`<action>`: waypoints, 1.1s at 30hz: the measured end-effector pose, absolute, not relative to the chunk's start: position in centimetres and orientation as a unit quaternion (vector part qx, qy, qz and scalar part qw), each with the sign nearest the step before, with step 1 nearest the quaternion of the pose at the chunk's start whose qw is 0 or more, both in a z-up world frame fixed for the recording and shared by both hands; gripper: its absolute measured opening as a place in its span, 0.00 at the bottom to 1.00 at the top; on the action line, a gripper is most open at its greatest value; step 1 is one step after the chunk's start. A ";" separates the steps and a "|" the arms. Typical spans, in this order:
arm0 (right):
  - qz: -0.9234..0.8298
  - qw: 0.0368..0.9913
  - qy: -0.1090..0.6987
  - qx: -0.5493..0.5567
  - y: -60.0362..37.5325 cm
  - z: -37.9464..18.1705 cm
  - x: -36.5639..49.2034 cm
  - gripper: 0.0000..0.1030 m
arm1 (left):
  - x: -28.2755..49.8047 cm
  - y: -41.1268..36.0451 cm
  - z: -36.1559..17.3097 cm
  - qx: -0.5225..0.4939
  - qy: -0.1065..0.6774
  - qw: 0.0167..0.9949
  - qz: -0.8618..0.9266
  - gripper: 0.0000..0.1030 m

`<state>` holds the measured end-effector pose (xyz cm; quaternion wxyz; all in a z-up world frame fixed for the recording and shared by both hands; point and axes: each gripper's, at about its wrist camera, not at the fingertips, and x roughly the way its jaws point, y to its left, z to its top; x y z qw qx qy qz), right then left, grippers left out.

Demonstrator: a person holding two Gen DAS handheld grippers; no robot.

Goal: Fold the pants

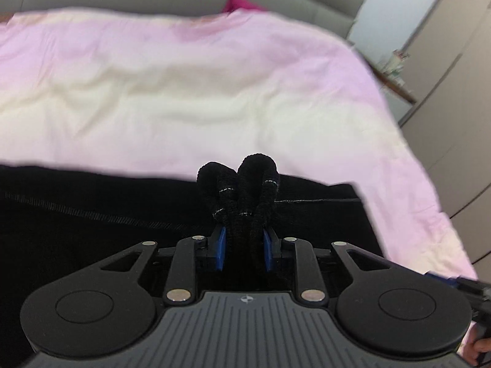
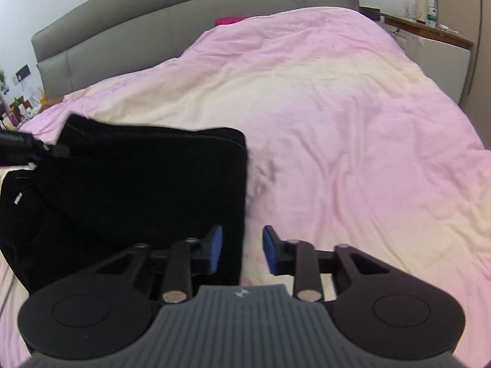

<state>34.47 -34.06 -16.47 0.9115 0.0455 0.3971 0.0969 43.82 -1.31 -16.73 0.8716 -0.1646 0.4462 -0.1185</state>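
The black pants (image 2: pixel 138 184) lie folded on the pink and cream bed cover, at the left of the right wrist view. In the left wrist view they (image 1: pixel 92 214) fill the lower left. My left gripper (image 1: pixel 244 245) is shut on a bunched fold of the pants' black fabric (image 1: pixel 242 184), which sticks up between its blue pads. My right gripper (image 2: pixel 242 248) is open and empty, just over the right edge of the pants. The left gripper's tip (image 2: pixel 33 148) shows at the far left of the right wrist view.
A pink and cream bed cover (image 2: pixel 337 138) spreads ahead and to the right. A grey padded headboard (image 2: pixel 153 24) stands at the back. A nightstand (image 2: pixel 435 33) with bottles is at the far right, and a magenta item (image 2: pixel 230 20) lies by the headboard.
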 end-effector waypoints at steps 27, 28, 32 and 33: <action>0.077 0.890 0.449 0.013 -26.9 -19.5 49.2 0.08 | 43.2 0.2 -21.9 -0.111 0.502 0.848 -0.126 0.34; 0.069 0.886 0.459 0.024 -27.0 -20.3 50.2 0.08 | 43.3 0.1 -22.1 -0.110 0.502 0.848 -0.127 0.36; 0.043 0.860 0.506 0.041 -27.5 -24.4 52.9 0.06 | 43.7 0.0 -22.5 -0.107 0.505 0.847 -0.129 0.37; 0.041 0.859 0.509 0.044 -27.6 -25.0 53.2 0.05 | 43.7 -0.1 -22.6 -0.104 0.505 0.847 -0.130 0.39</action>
